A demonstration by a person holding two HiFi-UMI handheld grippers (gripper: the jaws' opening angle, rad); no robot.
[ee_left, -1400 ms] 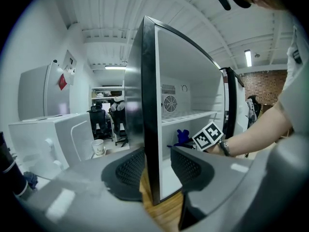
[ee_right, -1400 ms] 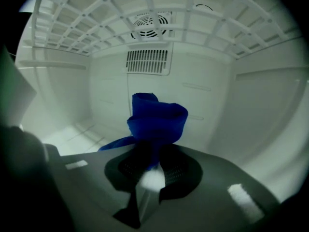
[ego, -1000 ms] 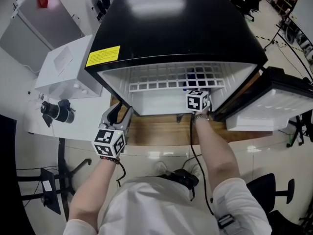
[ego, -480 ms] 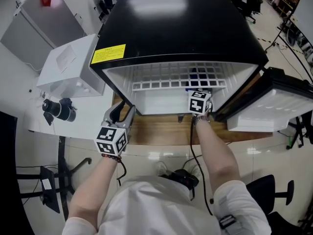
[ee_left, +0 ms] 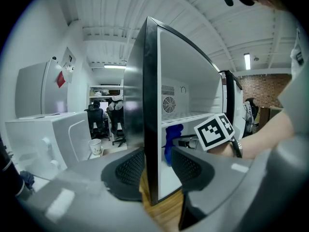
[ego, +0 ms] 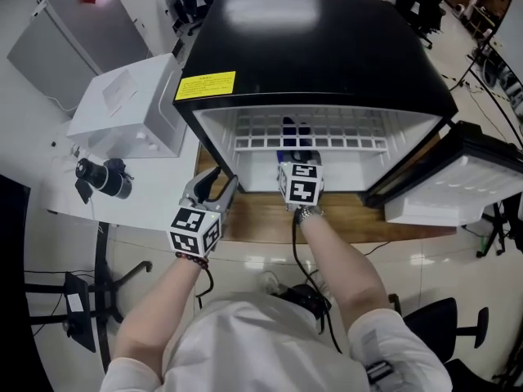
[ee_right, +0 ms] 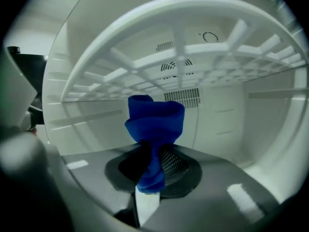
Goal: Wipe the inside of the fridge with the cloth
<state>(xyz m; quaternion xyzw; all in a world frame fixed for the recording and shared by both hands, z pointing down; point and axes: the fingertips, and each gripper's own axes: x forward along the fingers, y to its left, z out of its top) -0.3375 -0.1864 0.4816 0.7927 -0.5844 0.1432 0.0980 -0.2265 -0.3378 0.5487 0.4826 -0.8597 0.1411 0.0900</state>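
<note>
A person in a white top stands at a black mini fridge (ego: 319, 47) whose door (ego: 458, 178) hangs open to the right, showing a white plastic interior. The fridge sits on a wooden tabletop (ego: 359, 216).

The right gripper (ego: 296, 160) reaches into the lower compartment, under the white grid shelf (ego: 335, 134). Its jaws are pinched narrowly on a crumpled blue cloth (ee_right: 155, 120). In the right gripper view the cloth rises in a bunch above the fingertips of the right gripper (ee_right: 153, 167), in front of the vented back wall. Whether it touches any inner surface cannot be told. From the head view a patch of the cloth (ego: 290, 127) shows through the grid of the shelf, near the middle of the cabinet.

The left gripper (ego: 214, 184) is at the front lower corner of the fridge's left side wall (ee_left: 150, 105). Its jaws stand wide, one outside and one inside the cabinet, closed on that wall's front edge, as the left gripper view (ee_left: 153, 167) shows. The same view catches the cloth (ee_left: 172, 137) deeper inside.

A yellow warning label (ego: 204, 86) marks the fridge's top front left corner. To the left, a white box-shaped appliance (ego: 131, 104) and a small black camera-like device (ego: 102, 178) rest on a white table.
</note>
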